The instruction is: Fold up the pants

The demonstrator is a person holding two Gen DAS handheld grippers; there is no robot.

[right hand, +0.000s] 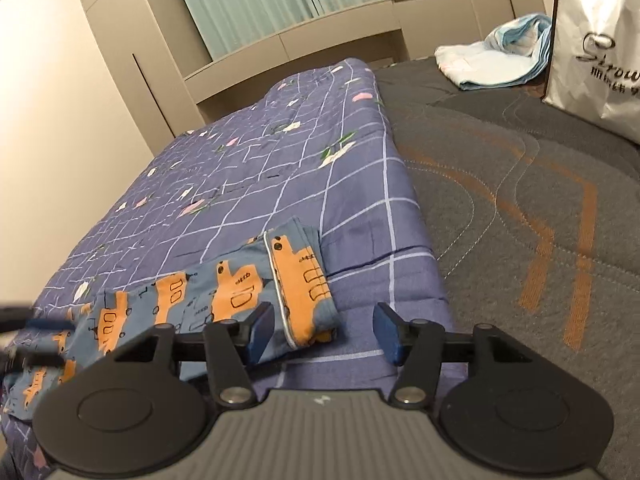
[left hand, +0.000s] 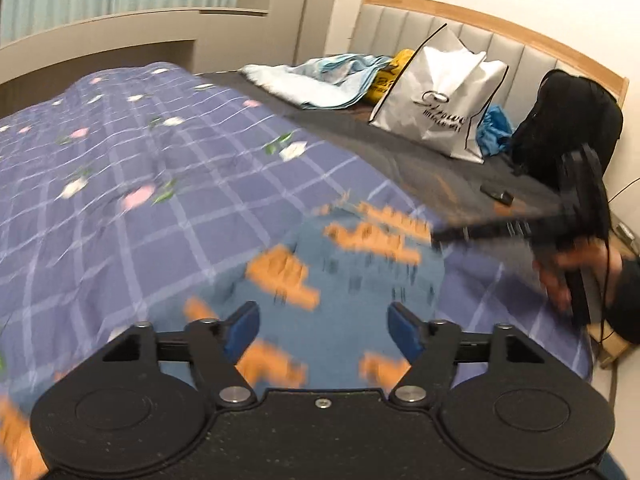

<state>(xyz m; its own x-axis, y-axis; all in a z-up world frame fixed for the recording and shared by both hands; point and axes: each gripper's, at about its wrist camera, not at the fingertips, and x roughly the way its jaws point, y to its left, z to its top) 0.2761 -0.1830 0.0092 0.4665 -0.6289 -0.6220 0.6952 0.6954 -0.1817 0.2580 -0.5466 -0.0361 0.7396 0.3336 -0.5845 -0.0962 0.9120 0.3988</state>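
The pants [left hand: 340, 272] are blue with orange vehicle prints and lie on the purple checked quilt [left hand: 132, 184]. In the left wrist view they are blurred. My left gripper [left hand: 323, 330] is open and empty just above them. In the right wrist view the pants [right hand: 224, 292] lie flat with the white-piped cuff end [right hand: 304, 284] toward the quilt's edge. My right gripper [right hand: 323, 332] is open and empty, with the cuff end between and just beyond its fingers. The right gripper also shows in the left wrist view [left hand: 440, 236], blurred, at the far right of the pants.
The quilt [right hand: 256, 168] covers part of a grey mattress [right hand: 520, 200]. A white shopping bag [left hand: 436, 92], a black backpack [left hand: 568, 120], a light blue cloth [left hand: 320, 80] and a small dark object [left hand: 497, 194] sit near the headboard [left hand: 500, 36]. Cabinets and curtains stand beyond.
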